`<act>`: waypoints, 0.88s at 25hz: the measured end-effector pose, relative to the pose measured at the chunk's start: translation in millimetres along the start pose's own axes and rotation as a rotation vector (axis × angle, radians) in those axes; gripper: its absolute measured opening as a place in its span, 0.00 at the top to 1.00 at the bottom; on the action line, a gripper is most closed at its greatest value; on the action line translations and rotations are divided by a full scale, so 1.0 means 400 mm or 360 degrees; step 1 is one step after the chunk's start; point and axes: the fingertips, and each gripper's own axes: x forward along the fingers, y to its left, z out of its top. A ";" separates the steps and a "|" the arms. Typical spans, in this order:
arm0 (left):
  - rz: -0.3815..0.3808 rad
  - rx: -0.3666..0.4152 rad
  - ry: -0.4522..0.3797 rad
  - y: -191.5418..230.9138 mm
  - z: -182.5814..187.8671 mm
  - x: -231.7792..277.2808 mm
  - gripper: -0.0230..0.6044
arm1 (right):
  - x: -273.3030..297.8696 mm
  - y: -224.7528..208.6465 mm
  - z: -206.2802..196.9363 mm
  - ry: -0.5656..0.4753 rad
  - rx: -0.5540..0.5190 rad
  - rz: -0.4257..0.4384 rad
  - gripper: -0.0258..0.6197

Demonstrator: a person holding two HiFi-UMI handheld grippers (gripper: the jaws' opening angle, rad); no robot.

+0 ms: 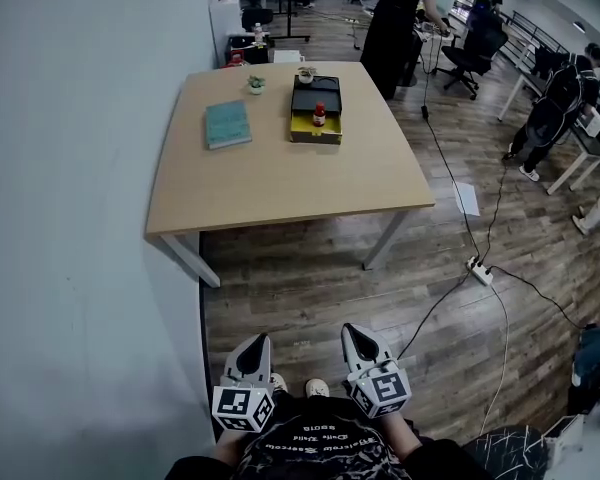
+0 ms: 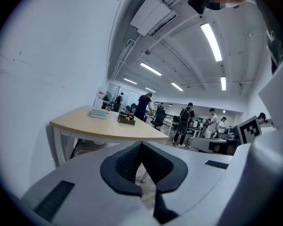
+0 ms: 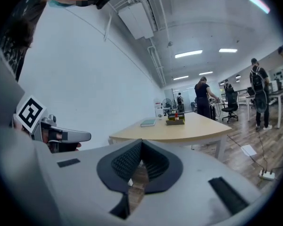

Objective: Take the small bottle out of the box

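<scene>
Close under the camera, the person's dark printed shirt (image 1: 315, 446) fills the bottom edge of the head view. Just ahead of it the left gripper (image 1: 257, 341) and the right gripper (image 1: 352, 330) are held side by side, a little apart, over the wooden floor (image 1: 310, 288). Both point forward and slightly down, and each carries its marker cube at the back. Each gripper's own view shows its jaws pressed together with nothing between them. Well beyond the grippers stands a pale wooden surface (image 1: 280, 193) on white legs, set against the white wall (image 1: 80, 218). Near its far edge lies the box (image 1: 315, 136), black inside with a yellow front wall, and the small bottle (image 1: 319, 116) with a red cap stands upright in it. A teal book (image 1: 227, 124) lies flat to the left of the box, apart from it, and two small plant pots (image 1: 256, 84) sit by the far edge. A white power strip (image 1: 481, 271) and its cables lie on the floor to the right, and several people stand among desks and chairs in the background
</scene>
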 end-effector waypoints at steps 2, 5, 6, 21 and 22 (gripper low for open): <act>-0.0034 0.0000 0.0004 -0.010 -0.003 -0.002 0.96 | -0.003 -0.006 -0.004 -0.0002 0.0059 0.0010 0.95; -0.0036 -0.0020 -0.0007 -0.003 0.001 -0.003 0.96 | 0.004 -0.008 -0.010 0.0016 0.0063 -0.0004 0.94; -0.0018 -0.0027 -0.0016 0.005 0.004 -0.004 0.96 | 0.008 -0.006 -0.012 0.0022 0.0053 -0.0011 0.86; -0.0135 -0.0070 0.0070 0.065 0.014 0.021 0.39 | 0.057 0.039 -0.026 0.0088 -0.0040 -0.0105 0.51; -0.0158 -0.0067 0.0068 0.070 0.017 0.020 0.39 | 0.063 0.047 -0.028 0.0090 -0.0042 -0.0111 0.51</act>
